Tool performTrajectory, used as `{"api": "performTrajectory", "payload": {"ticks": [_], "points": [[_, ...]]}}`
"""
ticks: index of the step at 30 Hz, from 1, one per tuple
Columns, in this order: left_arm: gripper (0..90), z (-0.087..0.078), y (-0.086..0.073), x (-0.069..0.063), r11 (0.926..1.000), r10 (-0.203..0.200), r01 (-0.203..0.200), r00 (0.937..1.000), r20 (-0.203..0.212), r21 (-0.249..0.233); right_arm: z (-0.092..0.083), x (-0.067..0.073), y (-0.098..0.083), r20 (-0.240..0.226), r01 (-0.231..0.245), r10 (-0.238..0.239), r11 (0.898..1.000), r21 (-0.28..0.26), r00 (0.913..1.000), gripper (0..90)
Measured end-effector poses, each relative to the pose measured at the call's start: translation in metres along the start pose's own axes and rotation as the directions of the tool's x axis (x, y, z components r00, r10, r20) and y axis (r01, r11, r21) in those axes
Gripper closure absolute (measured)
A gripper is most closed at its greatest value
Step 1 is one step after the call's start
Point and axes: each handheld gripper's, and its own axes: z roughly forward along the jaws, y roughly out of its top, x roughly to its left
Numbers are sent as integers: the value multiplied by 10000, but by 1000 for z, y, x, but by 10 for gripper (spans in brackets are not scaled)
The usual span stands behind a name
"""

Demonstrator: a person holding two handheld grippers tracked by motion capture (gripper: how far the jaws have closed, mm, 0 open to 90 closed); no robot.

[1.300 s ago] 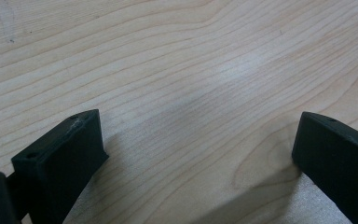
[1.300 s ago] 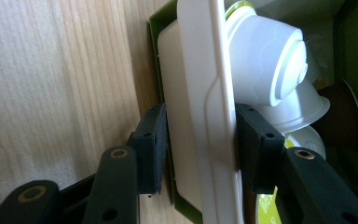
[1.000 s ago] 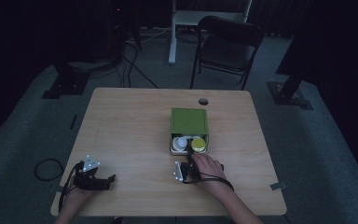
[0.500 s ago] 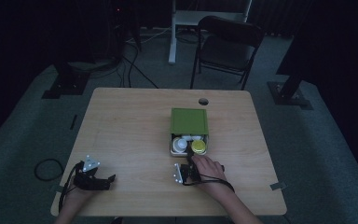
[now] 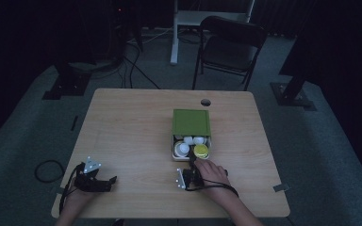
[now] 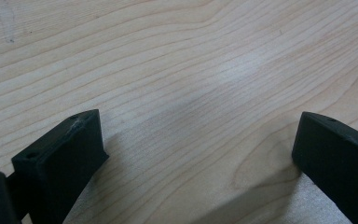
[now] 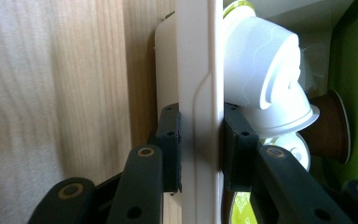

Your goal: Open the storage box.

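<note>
Running toward the chair (image 5: pixel 231 44), drawer (image 5: pixel 190 151) opens nearward.

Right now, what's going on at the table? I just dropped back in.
A person works a claw in each hand. The right claw is shut on the near white wall of the drawer-like tray, which is slid partly out of its green box. The tray holds white capsules and a yellow-lidded one. The left claw rests open on the bare wooden table, holding nothing.
</note>
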Motion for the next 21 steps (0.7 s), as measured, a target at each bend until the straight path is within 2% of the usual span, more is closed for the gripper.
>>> {"api": "performTrajectory", "payload": {"ticks": [12, 21], "points": [[23, 0, 0, 0, 10000, 2, -2, 10000, 1, 2, -12, 5, 0, -176, 91, -94, 9998, -168, 9998, 722], [23, 0, 0, 0, 10000, -2, 2, 10000, 0, -2, -23, 9, -1, -314, -24, 16, 9997, -250, 9995, 721]]}}
